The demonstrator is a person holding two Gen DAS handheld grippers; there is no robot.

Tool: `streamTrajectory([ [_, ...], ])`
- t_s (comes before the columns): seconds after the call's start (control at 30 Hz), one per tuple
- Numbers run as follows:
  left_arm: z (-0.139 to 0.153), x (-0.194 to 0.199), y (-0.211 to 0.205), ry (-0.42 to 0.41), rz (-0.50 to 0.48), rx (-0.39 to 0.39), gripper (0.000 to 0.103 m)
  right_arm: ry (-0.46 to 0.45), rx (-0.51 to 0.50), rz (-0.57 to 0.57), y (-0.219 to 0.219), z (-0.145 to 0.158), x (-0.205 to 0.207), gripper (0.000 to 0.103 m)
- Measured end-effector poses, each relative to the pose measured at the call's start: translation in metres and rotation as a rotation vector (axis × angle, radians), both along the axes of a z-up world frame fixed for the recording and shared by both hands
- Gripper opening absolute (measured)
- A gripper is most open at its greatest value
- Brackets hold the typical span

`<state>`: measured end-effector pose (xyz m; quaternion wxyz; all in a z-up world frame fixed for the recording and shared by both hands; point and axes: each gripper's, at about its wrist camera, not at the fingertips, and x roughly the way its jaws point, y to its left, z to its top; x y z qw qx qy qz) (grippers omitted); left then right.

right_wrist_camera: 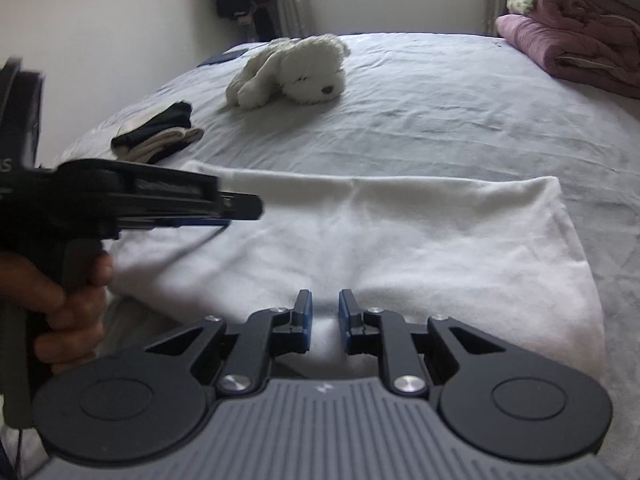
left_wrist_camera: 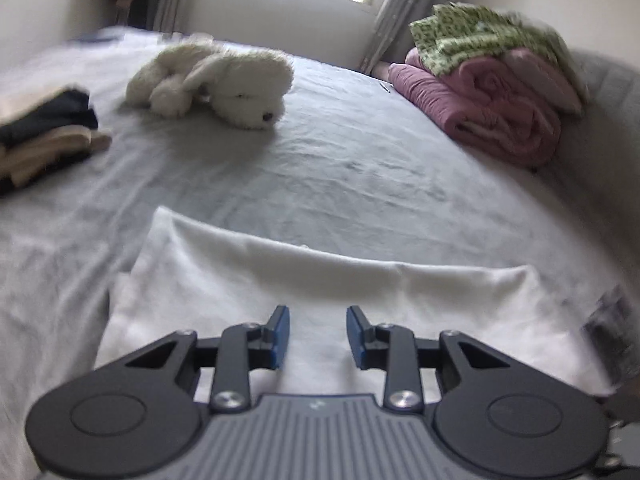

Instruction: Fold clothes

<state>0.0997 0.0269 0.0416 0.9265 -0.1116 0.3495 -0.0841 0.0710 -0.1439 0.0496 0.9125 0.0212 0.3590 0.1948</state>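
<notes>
A white garment (left_wrist_camera: 256,280) (right_wrist_camera: 420,240) lies folded into a wide rectangle on the grey bedsheet (left_wrist_camera: 340,160). My left gripper (left_wrist_camera: 318,334) hovers over its near edge, open, with flat cloth showing between the blue pads. Seen from the right wrist, the left gripper (right_wrist_camera: 244,212) is a blurred dark shape over the garment's left end, held by a hand (right_wrist_camera: 68,304). My right gripper (right_wrist_camera: 325,316) sits at the near edge with only a narrow gap, and white cloth is bunched between its pads. The right gripper (left_wrist_camera: 612,336) is a blur at the edge of the left wrist view.
A white plush dog (left_wrist_camera: 224,84) (right_wrist_camera: 296,72) lies mid-bed. A small stack of folded dark and beige clothes (left_wrist_camera: 44,136) (right_wrist_camera: 160,136) sits at the left. Rolled pink bedding (left_wrist_camera: 488,104) (right_wrist_camera: 580,40) with green cloth (left_wrist_camera: 480,36) on top is at the back right.
</notes>
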Motion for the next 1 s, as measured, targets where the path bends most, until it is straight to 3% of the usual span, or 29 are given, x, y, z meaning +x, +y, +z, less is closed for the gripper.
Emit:
streamTrajectory([
  [0.27,-0.010,0.018,0.004,-0.032,0.016,0.045,0.029,-0.019,0.029,-0.025,-0.001,-0.010,-0.002,0.019],
  [0.53,0.013,0.024,0.058,-0.048,0.156,-0.117,0.026,0.022,0.131,-0.057,-0.015,0.001,0.000,0.022],
  [0.63,0.022,0.019,0.073,-0.054,0.180,-0.175,0.030,-0.007,0.146,-0.053,-0.017,0.009,-0.005,0.024],
  [0.77,0.019,0.024,0.082,0.034,0.207,-0.147,0.040,-0.011,0.118,-0.040,-0.015,0.011,-0.009,0.024],
  [0.87,0.009,0.031,0.098,0.071,0.241,-0.220,0.048,-0.005,0.108,-0.031,-0.013,0.010,-0.009,0.024],
  [1.0,0.005,0.035,0.097,0.052,0.235,-0.130,0.049,0.004,0.094,-0.020,-0.011,0.008,-0.010,0.024],
])
